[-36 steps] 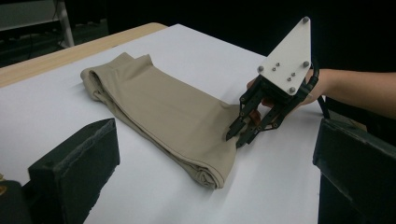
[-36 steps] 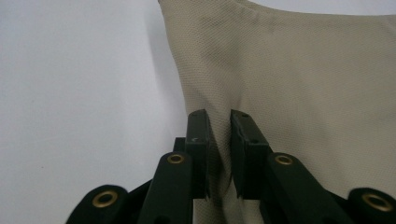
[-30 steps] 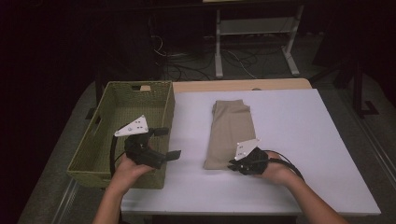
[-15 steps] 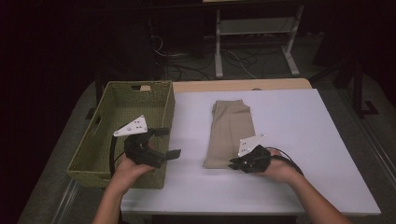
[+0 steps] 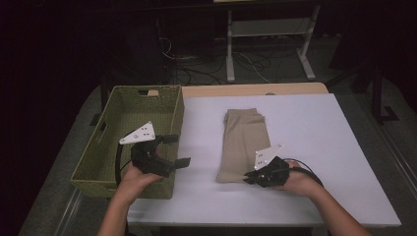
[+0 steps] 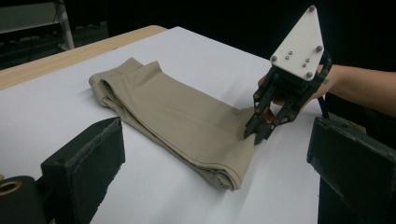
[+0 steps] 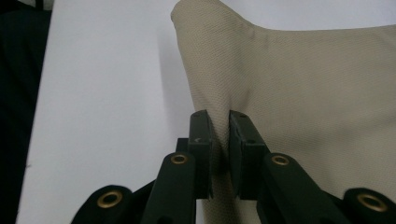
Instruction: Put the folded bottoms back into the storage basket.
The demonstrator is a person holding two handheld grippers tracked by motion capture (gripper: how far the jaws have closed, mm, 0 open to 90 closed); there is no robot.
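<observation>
Standing at the far left of the table point(image 5: 305, 118), one woven green basket point(image 5: 110, 162) sits with its right wall along the white tabletop's left edge; its near-left corner overhangs the table side. The left gripper point(image 5: 173, 150) hangs above the basket's near-right corner with its jaws spread wide and nothing between them. In the left gripper view those two jaws rise at the picture's lower corners, well apart.

Between basket and cloth lies a bare strip of white surface, open for movement. One folded beige garment point(image 5: 243, 145) lies near the table's middle, long axis running from near to far. Its far end stops short of the wooden strip point(image 5: 255, 90) at the table's far edge. To the right of the garment the tabletop is bare up to the right edge.

The right gripper point(image 5: 252, 178) rests at the garment's near-right corner, jaws clenched on a pinch of the fabric; the right gripper view point(image 7: 219, 140) shows cloth squeezed between the two pads, and the left gripper view point(image 6: 258, 133) shows the corner slightly raised.

Count: two grippers, one basket, one garment.

The basket's interior floor is dim. The room beyond the table is dark; a metal frame point(image 5: 268, 37) and floor cables point(image 5: 196, 64) are faintly visible.
</observation>
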